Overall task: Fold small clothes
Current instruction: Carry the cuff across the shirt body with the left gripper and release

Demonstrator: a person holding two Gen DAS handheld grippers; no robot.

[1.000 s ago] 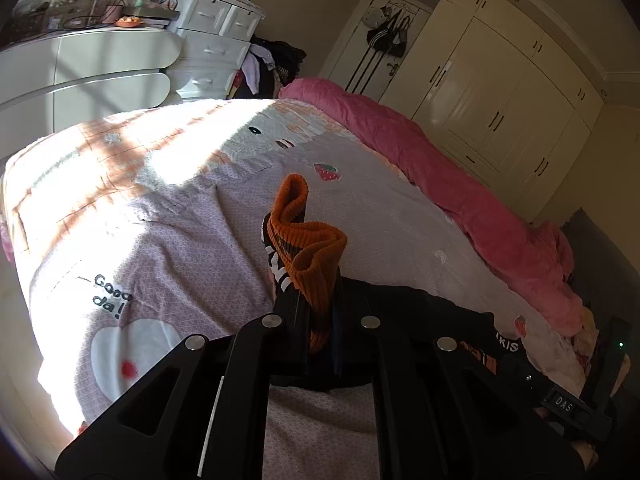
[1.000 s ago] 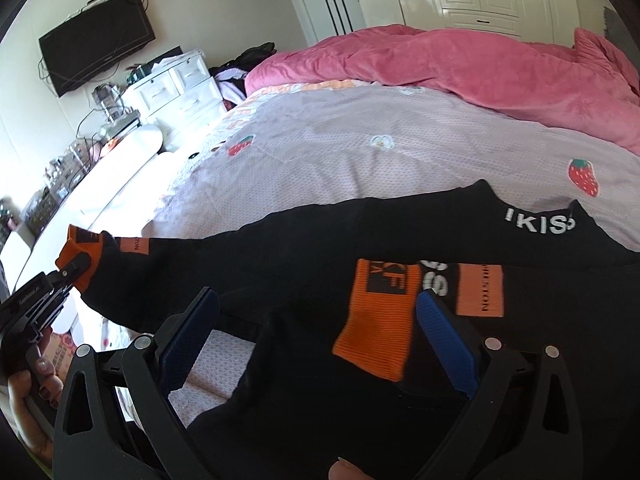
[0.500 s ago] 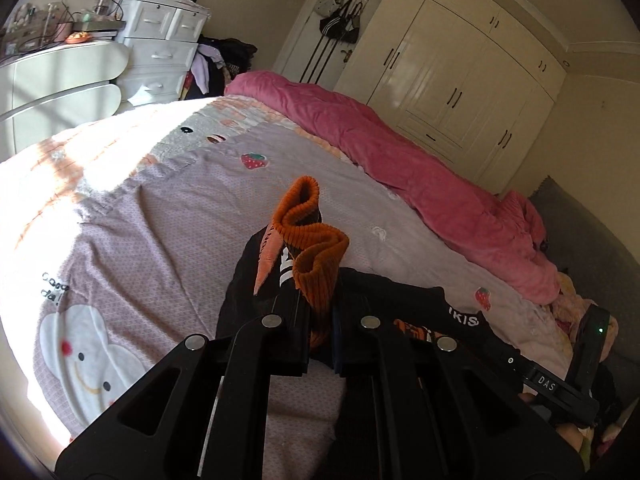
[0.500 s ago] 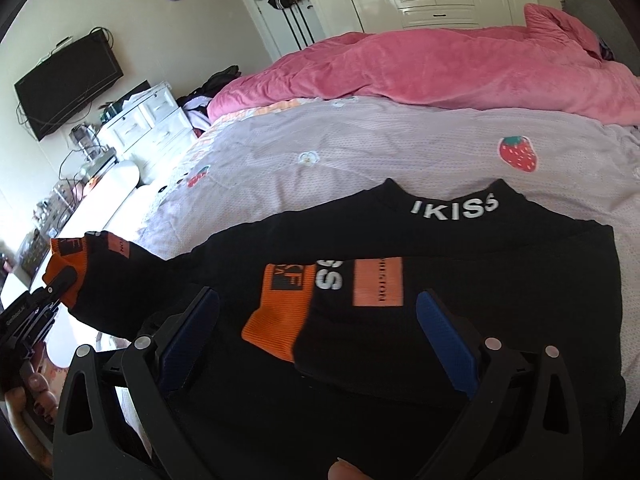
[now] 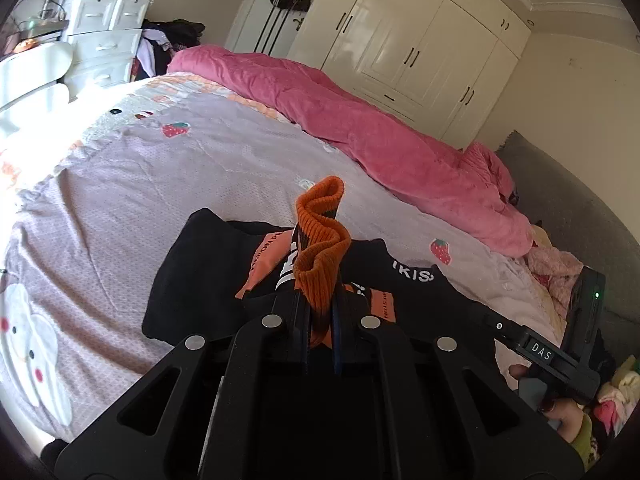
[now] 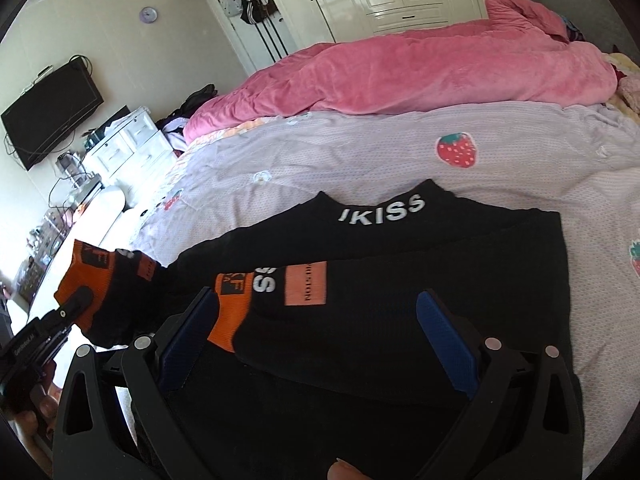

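Sweater (image 6: 400, 280), black, small, with orange cuffs and "IKISS" on the collar, lies front-up on the lilac bedspread (image 6: 360, 160), and I'm carrying one sleeve across it. My left gripper (image 5: 318, 320) is clamped tight on the orange ribbed cuff (image 5: 320, 264), which bunches and stands up above the jaws. From the right-hand camera I can see that same cuff (image 6: 86, 276) lifted at the sweater's left edge, the sleeve trailing soft behind it.

My right gripper (image 6: 316, 320) hangs with its jaws wide apart over the other sleeve (image 6: 280, 292), already lying folded across the chest; its blue pads (image 6: 444, 340) straddle the cloth and I judge they grip nothing.

How it handles: light knit, limp, no stiffness at all. It drapes and follows wherever the cuff goes, so I'd expect the sleeve to wrinkle if I drop it short. The ribbed cuff is the thickest, grippiest spot, a good place to hold. Next, I reckon, lay this cuff flat over the chest, then take the hem with both grippers.
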